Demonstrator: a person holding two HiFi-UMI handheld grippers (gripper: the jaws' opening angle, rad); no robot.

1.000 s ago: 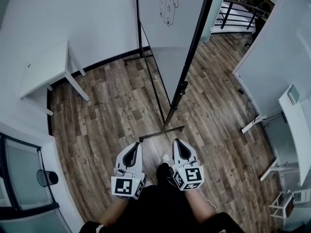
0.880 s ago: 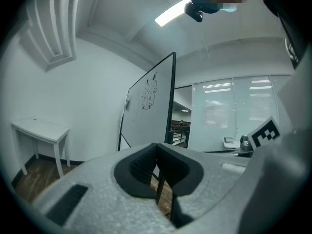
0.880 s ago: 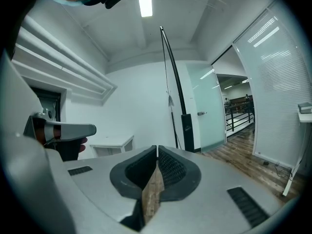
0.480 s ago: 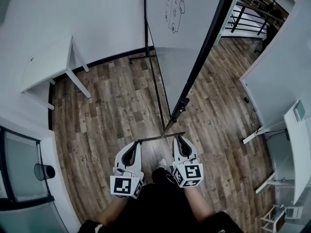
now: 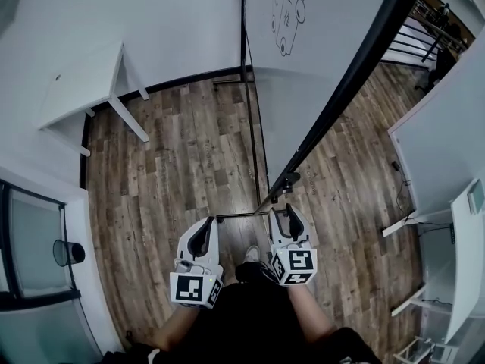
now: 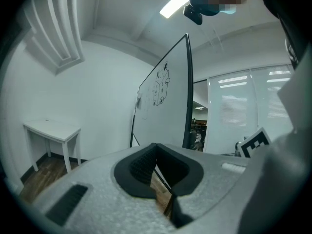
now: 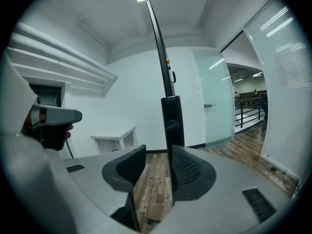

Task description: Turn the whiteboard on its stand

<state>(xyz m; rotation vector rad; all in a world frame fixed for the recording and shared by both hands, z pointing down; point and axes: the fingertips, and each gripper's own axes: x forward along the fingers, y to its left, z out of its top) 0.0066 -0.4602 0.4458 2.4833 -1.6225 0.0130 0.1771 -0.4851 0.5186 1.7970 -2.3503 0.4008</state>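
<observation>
Whiteboard (image 5: 318, 44), white panel, black frame: stood upright on wood-plank floor (image 5: 174, 165) ahead | left gripper (image 5: 208, 223): jaws pressed together, empty | right gripper (image 5: 290, 209): jaws just opening, spread, nothing pinched | right gripper view only: black frame post (image 7: 171, 121) just beyond gap

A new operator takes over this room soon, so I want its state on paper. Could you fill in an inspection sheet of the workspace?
Surface: wood plank floor.
Job's things: whiteboard upright on its stand, a marker drawing on its face; the stand's foot bar lies just ahead of the grippers.
Clutter: dark round bin at the left, behind glass.
Grippers: left gripper shut, empty; right gripper with fingers apart, just opened, the board's black frame edge close ahead, not gripped.
Cables: what looks like a thin cable on the floor at the right.
Surroundings: white table by the left wall; railing beyond the board.
</observation>
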